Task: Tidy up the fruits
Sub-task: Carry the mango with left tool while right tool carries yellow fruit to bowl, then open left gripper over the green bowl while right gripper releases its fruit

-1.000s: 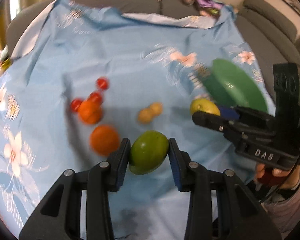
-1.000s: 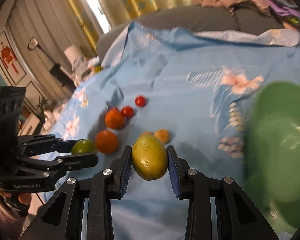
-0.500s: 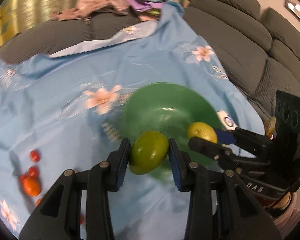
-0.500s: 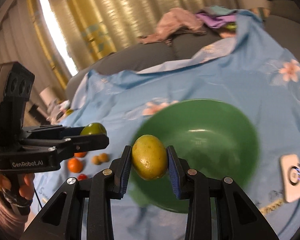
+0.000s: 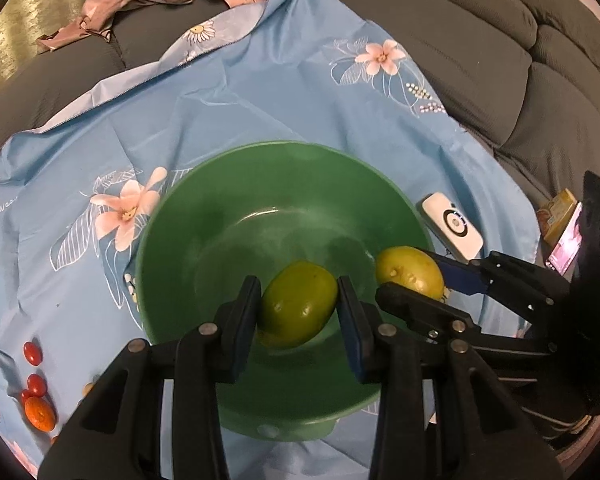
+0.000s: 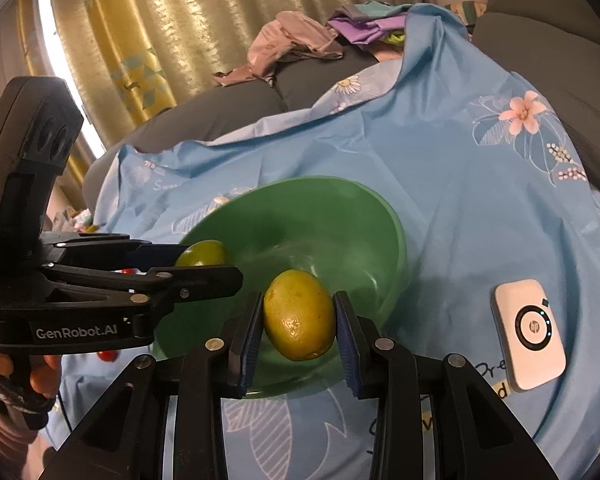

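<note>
My left gripper [image 5: 298,312] is shut on a green mango [image 5: 296,306] and holds it over the inside of the green bowl [image 5: 228,216]. My right gripper [image 6: 298,322] is shut on a yellow-green mango [image 6: 299,314] and holds it over the bowl's near rim [image 6: 396,236]. In the left wrist view the right gripper [image 5: 420,278] comes in from the right with its mango [image 5: 410,270] over the bowl's right side. In the right wrist view the left gripper [image 6: 204,260] holds its mango [image 6: 202,254] over the bowl's left side. The bowl holds no fruit.
The bowl sits on a blue flowered cloth [image 5: 260,80] over a grey sofa [image 5: 480,48]. A white device [image 6: 530,338] lies right of the bowl. Small red tomatoes [image 5: 32,354] and an orange fruit [image 5: 40,414] lie at the cloth's left. Clothes [image 6: 292,48] are piled at the back.
Both grippers have carried their mangoes from the loose fruit on the left across to the green bowl and now hold them over it.
</note>
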Action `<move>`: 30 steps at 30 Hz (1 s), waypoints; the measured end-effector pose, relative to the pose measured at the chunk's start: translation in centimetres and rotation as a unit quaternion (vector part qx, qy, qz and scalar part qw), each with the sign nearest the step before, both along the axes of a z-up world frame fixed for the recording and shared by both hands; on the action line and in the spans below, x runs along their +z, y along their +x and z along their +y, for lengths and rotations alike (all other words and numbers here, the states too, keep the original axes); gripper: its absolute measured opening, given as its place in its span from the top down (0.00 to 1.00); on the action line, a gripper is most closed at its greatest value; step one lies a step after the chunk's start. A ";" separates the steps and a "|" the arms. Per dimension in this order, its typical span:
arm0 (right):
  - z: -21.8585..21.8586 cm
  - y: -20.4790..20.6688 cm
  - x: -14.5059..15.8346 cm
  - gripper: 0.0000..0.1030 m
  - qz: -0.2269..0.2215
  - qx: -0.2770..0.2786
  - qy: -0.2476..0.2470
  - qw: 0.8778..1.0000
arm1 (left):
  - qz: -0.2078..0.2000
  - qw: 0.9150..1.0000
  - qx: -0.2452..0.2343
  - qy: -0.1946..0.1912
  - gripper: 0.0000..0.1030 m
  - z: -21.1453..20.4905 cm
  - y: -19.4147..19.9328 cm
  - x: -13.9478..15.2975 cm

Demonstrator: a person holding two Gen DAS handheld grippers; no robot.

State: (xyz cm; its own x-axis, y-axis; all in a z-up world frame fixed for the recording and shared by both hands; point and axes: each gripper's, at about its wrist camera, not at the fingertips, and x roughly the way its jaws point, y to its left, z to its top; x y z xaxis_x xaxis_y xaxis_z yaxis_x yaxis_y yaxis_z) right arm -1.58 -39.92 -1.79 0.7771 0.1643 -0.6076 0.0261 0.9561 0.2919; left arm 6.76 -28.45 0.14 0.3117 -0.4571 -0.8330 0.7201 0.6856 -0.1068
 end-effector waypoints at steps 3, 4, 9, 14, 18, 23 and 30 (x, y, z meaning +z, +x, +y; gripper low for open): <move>0.0 -0.1 0.0 0.64 0.000 -0.003 0.000 1.000 | 0.003 1.000 0.007 0.008 0.62 -0.3 0.2 -0.5; 0.0 -0.1 0.0 0.64 0.001 -0.007 0.000 1.000 | 0.004 1.000 0.010 0.010 0.63 -0.3 0.3 -0.6; 0.0 0.1 0.1 0.64 0.004 -0.015 0.000 1.000 | 0.005 1.000 0.027 0.004 0.47 0.3 0.4 -0.4; -0.3 -0.3 0.4 0.61 -0.003 -0.024 0.006 1.000 | 0.001 0.999 0.044 -0.005 0.31 1.4 0.1 0.4; 0.0 -0.8 0.7 0.60 -0.005 -0.025 0.006 1.000 | -0.001 0.998 0.055 -0.014 0.25 2.6 -0.4 1.0; 1.1 -1.4 1.4 0.60 -0.010 -0.013 0.003 1.000 | 0.000 0.997 0.075 -0.032 0.20 5.3 -1.5 1.8; 3.6 -2.4 2.6 0.60 -0.021 0.018 -0.004 1.000 | 0.018 0.985 0.133 -0.104 0.05 11.6 -3.3 3.6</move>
State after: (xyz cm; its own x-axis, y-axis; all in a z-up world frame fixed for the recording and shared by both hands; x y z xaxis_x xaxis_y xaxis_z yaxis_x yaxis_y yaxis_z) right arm -3.98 -36.30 0.84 0.7955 0.1879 -0.5761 -0.0203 0.9585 0.2845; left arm 3.41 -16.80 3.76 0.4162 -0.5245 -0.7427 0.5106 0.8107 -0.2865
